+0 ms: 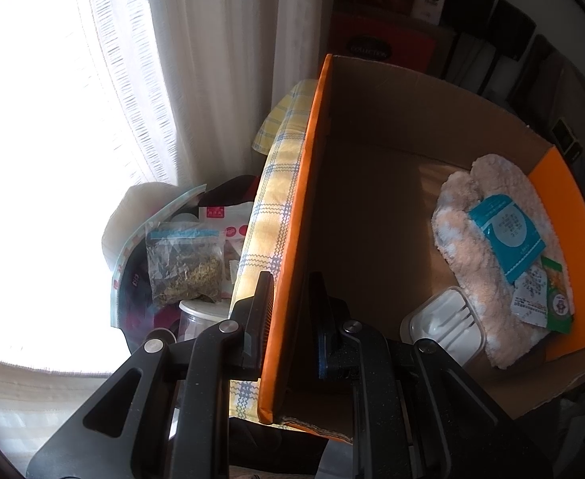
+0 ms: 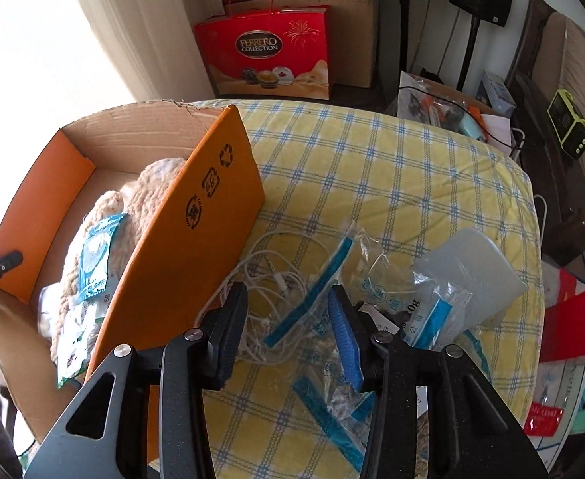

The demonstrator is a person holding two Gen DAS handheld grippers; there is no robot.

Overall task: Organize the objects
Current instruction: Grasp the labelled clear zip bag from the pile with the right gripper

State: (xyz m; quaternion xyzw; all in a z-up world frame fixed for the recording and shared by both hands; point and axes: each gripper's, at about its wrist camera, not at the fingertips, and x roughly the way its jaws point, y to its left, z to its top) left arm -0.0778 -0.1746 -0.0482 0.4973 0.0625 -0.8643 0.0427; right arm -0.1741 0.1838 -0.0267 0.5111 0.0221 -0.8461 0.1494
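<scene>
Nearest, the right gripper [image 2: 288,327] hangs released, jaws apart, just above the tangled white earphone cable [image 2: 270,279] and the clear zip bags [image 2: 332,311] that lie beside the cardboard box [image 2: 105,135], on its outer side. A grab here could snag cable and bag together, or drag the loose tangle against the flap.

The left gripper [image 1: 286,319] straddles the box's orange flap [image 1: 292,215], one finger on each side; whether it truly pinches the flap I cannot tell. If it lets go, the flap may fold over the opening.

Inside the box rest fuzzy slippers [image 1: 472,239], a teal packet [image 1: 506,235] on top of them and a white plastic case [image 1: 444,327] against them.

The box sits on a yellow checked cloth [image 2: 372,167]. Beyond the box stand a red gift bag [image 2: 264,56], brown cartons, and white curtains [image 1: 196,80] at a bright window.
</scene>
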